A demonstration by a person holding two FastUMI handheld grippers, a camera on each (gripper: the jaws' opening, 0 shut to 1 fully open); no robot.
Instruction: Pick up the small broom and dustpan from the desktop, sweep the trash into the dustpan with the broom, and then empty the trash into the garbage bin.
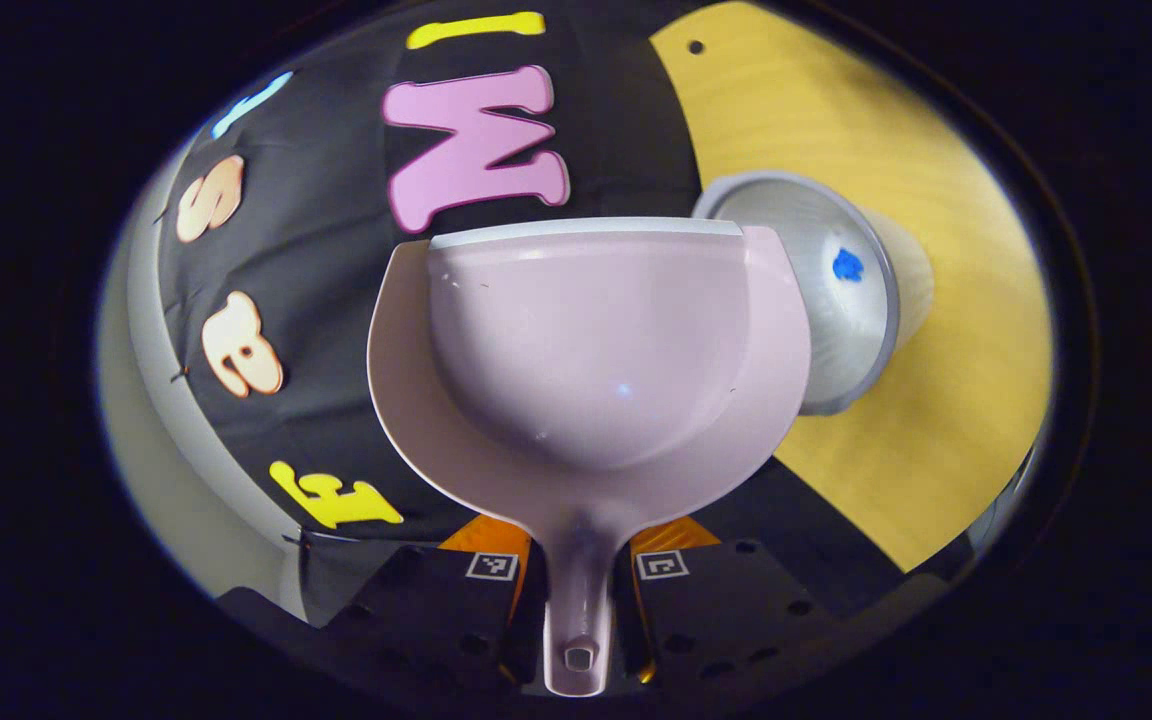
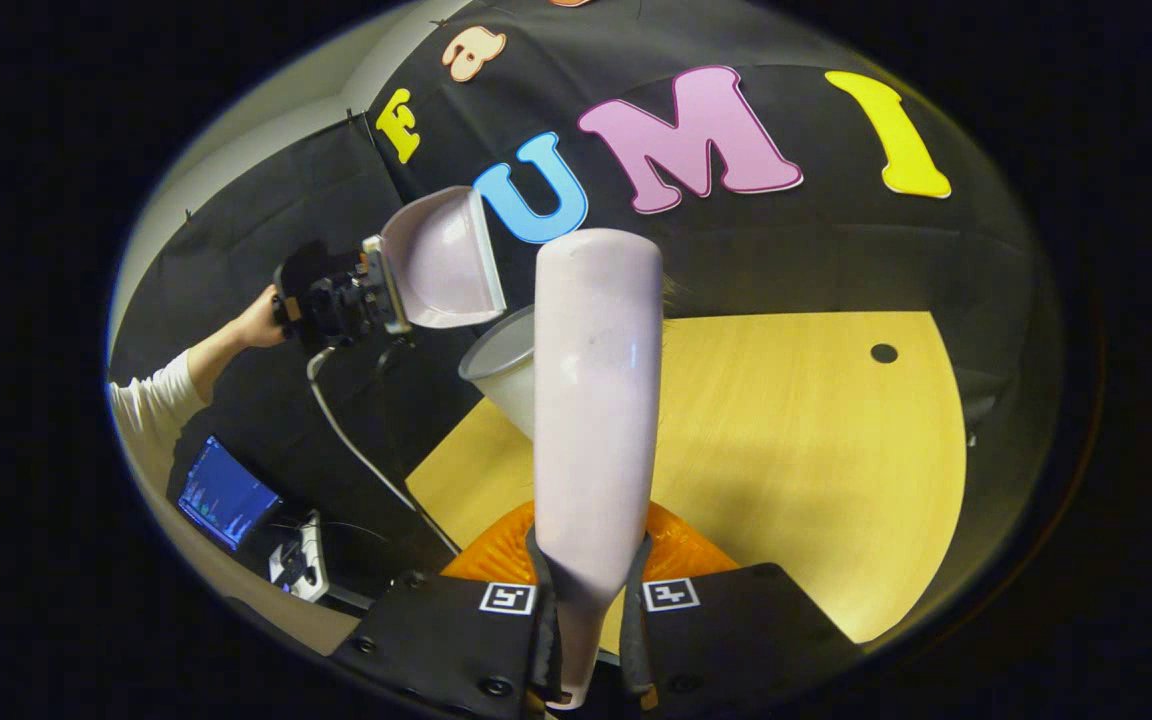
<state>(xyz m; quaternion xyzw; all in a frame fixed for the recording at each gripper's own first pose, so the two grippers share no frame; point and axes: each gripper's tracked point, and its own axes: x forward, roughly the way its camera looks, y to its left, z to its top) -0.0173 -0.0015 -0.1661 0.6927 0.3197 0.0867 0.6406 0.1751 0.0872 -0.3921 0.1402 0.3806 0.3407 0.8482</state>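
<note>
My left gripper (image 1: 576, 590) is shut on the handle of a pale pink dustpan (image 1: 596, 350), held up with its mouth away from me; nothing lies in its scoop. Just right of it and behind is the grey garbage bin (image 1: 836, 300), with a blue scrap (image 1: 847, 265) inside. My right gripper (image 2: 586, 610) is shut on the narrow end of the pale pink broom (image 2: 596, 400), which points up and away over the table. In the right gripper view the dustpan (image 2: 441, 260) hangs tilted above the bin (image 2: 501, 365), held by the left gripper (image 2: 376, 285).
The bin stands near the corner of the yellow wooden table (image 2: 796, 430), which has a small hole (image 2: 883, 353) near its far edge. A hand with a white sleeve (image 2: 161, 395) holds the left gripper. A cable (image 2: 356, 450) hangs from it; a lit screen (image 2: 226, 492) sits low at left.
</note>
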